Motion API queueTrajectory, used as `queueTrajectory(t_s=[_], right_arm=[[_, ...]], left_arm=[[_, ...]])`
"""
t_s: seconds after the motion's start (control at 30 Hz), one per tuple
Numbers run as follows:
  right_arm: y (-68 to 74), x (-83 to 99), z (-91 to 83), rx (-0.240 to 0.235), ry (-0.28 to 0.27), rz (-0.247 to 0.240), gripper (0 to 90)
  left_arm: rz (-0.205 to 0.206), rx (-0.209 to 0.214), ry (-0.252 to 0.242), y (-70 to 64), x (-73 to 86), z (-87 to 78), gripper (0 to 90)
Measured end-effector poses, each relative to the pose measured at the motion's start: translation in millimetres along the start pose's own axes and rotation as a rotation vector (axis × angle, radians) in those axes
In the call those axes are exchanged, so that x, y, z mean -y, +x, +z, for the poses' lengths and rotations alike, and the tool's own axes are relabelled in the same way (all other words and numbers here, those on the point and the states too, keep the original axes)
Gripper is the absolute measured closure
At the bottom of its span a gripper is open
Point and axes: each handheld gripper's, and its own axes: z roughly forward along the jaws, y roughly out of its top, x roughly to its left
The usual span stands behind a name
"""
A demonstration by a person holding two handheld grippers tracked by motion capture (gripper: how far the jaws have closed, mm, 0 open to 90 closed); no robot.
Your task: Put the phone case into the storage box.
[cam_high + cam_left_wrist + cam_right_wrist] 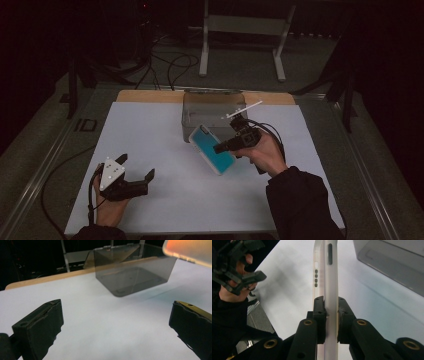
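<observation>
R gripper (226,146) clamps a slim phone (212,149) by its edge, held above the white sheet (165,150), just in front of the smoky translucent plastic box (212,107). Phone: teal face, pale rounded metal rim w/ speaker holes. L gripper (135,167) rests near the sheet's front-left, jaws spread wide w/ nothing between, rough black foam pads (41,325).

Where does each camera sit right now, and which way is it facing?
High view: above the near table edge, looking down at phone, box, both hands.
Left gripper view: on the left tongs, facing the box; open jaws show.
Right gripper view: on the right tongs, along the clamped phone.
All three share the box.
</observation>
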Motion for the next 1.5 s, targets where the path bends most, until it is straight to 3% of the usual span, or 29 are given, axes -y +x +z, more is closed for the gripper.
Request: queueTrajectory(t_s=[0.47,0.97,1.5], right_arm=[[-6.8,-3.4,-7.8,0.028,-0.047,0.034,81.2],[-16.2,-15.7,-16.1,0.082,-0.104,0.070,81.2],[-24.2,-33.6,-19.0,0.129,-0.165,0.100,81.2]], left_arm=[[0.008,-0.035,0.010,5.9,20.8,-15.9,0.5],[-0.025,-0.060,0.008,7.2,25.8,-20.1,0.5],[-0.020,-0.077,0.013,6.3,25.7,-19.8,0.5]])
